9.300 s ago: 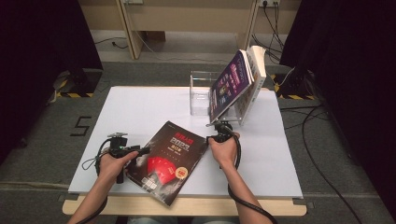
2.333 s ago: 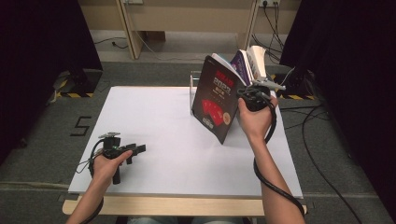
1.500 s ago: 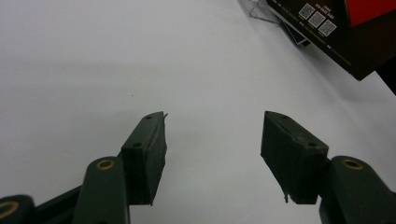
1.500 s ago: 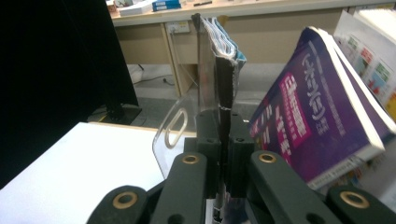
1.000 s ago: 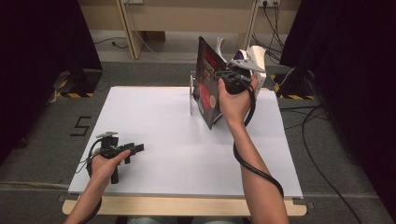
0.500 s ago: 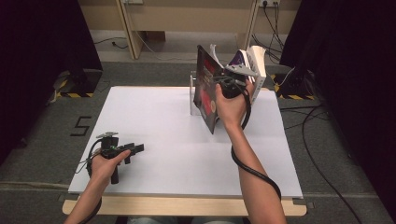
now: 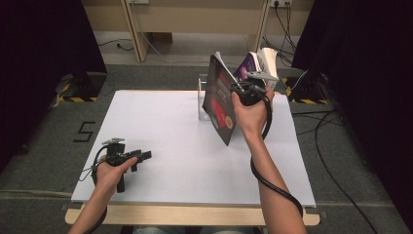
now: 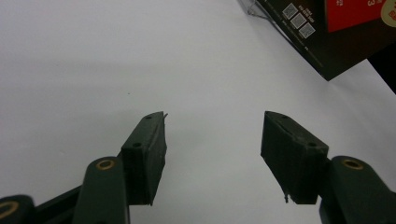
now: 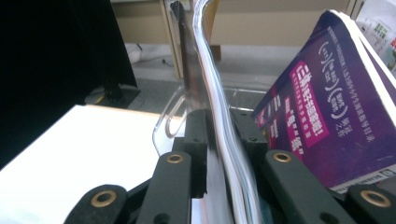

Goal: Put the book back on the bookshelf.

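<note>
Carried up from the table's near side, where it lay flat, the book now stands on edge at the clear rack at the far side. Right fingers sit on either side of its upper edge, one on the dark cover and one on the pages; they have just been opening, and whether the pads still press cannot be told. Just right of it a purple book leans in the rack. Right gripper is raised at the book's top. Left fingers stand wide apart with nothing between them, and the left gripper rests low over the white table near its front left corner.
</note>
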